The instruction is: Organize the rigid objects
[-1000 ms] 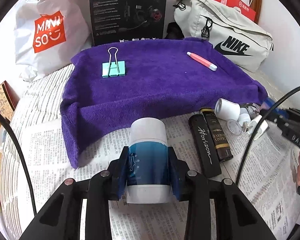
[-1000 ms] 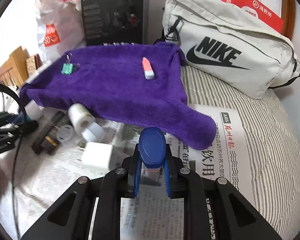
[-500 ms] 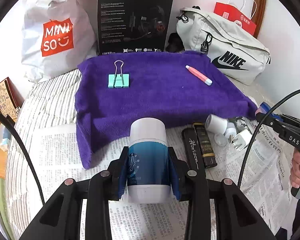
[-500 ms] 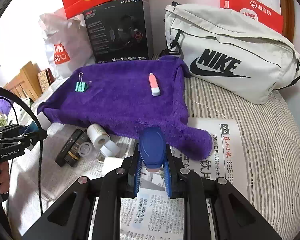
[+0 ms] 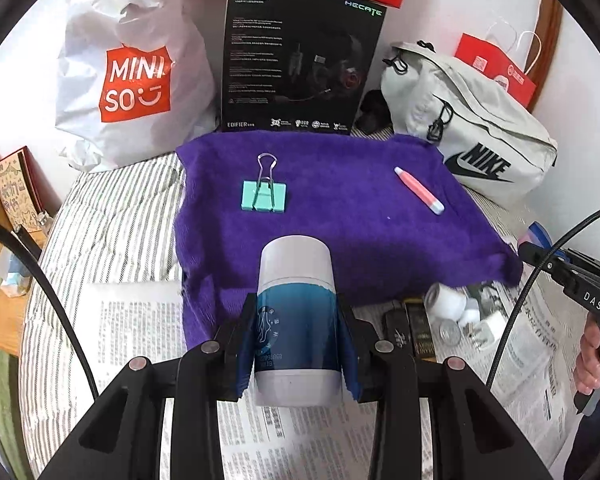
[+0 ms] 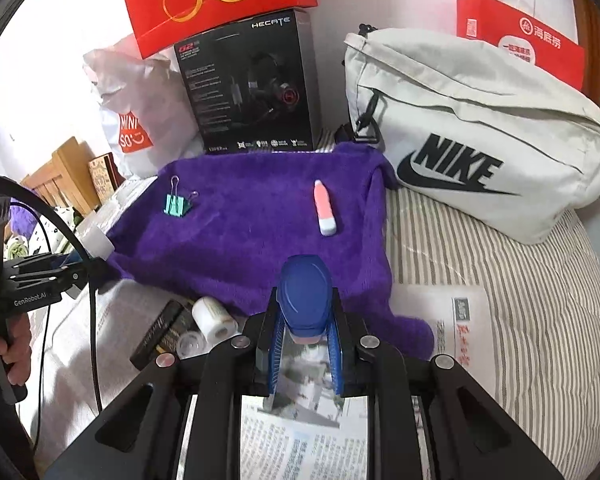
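Your left gripper (image 5: 298,350) is clamped on a white-and-blue bottle (image 5: 296,320), its pads pressing both sides, the bottle pointing away over the newspaper (image 5: 140,320). Your right gripper (image 6: 305,334) is pinched tight on a small blue-capped object (image 6: 306,294) — what it is beyond the cap I can't tell.

Just past your left fingers, on the paper to the right, lie two dark lighters (image 5: 410,332) side by side, with a white tape roll (image 5: 446,300) and a white charger plug (image 5: 486,330) close by.

Beyond them spreads the purple towel (image 5: 340,216), carrying a mint-green binder clip (image 5: 265,196) on its left part and a pink correction-tape pen (image 5: 418,190) on its right — well apart from each other.

Against the wall stand a Miniso bag (image 5: 134,80), a black headset box (image 5: 300,60) and a grey Nike bag (image 5: 472,136).
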`<move>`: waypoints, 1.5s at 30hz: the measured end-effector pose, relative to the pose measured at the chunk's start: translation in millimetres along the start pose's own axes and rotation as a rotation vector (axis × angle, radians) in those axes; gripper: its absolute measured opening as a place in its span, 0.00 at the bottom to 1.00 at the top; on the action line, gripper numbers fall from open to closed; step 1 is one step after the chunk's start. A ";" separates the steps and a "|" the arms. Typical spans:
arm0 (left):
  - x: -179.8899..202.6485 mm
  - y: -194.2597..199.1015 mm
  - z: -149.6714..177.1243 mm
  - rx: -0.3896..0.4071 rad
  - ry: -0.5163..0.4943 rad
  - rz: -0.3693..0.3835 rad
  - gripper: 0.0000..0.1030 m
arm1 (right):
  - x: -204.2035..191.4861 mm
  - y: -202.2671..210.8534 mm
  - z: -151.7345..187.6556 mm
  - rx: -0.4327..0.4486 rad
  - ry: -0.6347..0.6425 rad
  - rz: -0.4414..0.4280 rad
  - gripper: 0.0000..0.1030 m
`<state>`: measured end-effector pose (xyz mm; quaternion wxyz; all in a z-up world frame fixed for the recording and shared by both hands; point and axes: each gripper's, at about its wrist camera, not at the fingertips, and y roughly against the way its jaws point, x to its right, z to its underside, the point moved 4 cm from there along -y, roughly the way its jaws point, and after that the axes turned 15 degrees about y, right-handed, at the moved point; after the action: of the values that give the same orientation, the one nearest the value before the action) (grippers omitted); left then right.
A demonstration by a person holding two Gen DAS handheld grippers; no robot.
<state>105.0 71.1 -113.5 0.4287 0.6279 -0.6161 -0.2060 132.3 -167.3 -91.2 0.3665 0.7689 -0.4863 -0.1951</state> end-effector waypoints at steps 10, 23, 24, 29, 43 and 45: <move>-2.3 -8.5 -20.9 0.009 0.023 0.001 0.33 | 11.8 -35.5 -32.0 -0.023 0.021 0.004 0.19; -7.2 -28.3 -30.3 -0.011 0.042 -0.008 0.33 | 19.4 -99.5 -29.7 -0.155 0.036 0.010 0.19; -8.1 -29.8 -30.3 -0.014 0.046 -0.008 0.33 | 19.4 -102.0 -29.7 -0.161 0.036 0.013 0.19; -12.4 -34.8 -31.5 -0.024 0.049 -0.015 0.33 | 19.2 -113.2 -31.4 -0.165 0.039 0.025 0.19; -14.1 -45.7 -39.1 -0.042 0.036 -0.019 0.33 | 16.4 -115.7 -31.4 -0.135 0.075 0.013 0.25; -14.0 -48.7 -40.7 -0.048 0.032 -0.026 0.33 | 15.2 -113.0 -30.5 -0.126 0.067 -0.009 0.33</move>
<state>163.9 89.9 -133.6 0.4505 0.6287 -0.5958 -0.2163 227.5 -140.2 -155.5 0.4295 0.7525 -0.4571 -0.2010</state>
